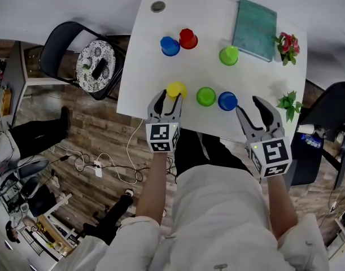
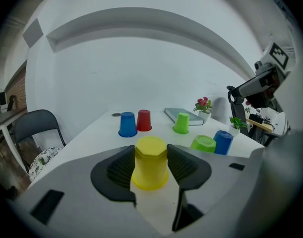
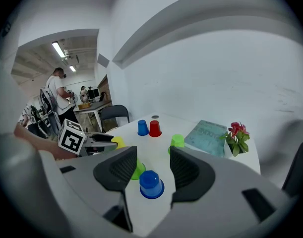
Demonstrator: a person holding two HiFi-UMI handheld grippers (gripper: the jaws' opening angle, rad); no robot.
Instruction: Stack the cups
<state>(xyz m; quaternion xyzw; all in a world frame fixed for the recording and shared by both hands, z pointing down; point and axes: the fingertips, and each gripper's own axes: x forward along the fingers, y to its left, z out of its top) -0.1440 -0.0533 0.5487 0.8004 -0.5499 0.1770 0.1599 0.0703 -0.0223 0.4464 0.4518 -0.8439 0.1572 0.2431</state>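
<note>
Six cups stand on the table (image 1: 144,66): two blue cups (image 1: 170,46) (image 1: 227,100), two green cups (image 1: 228,56) (image 1: 206,96), one red cup (image 1: 188,38) and one yellow cup (image 1: 176,89). One book (image 1: 254,29). Two little plants (image 1: 288,45) (image 1: 289,103), maybe both in pots.

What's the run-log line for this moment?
phase: pre-grasp | left hand-held gripper: open, yellow cup between jaws | right hand-held gripper: open, near blue cup ahead | stacked: none

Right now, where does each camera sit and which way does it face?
Head view: on the person's head, facing steeply down at the table; shows torso, left gripper, right gripper.
Left gripper view: on that gripper, facing along its open jaws; yellow cup between them.
Right gripper view: same, on the right; blue cup ahead of its jaws.
All share the yellow cup.
</note>
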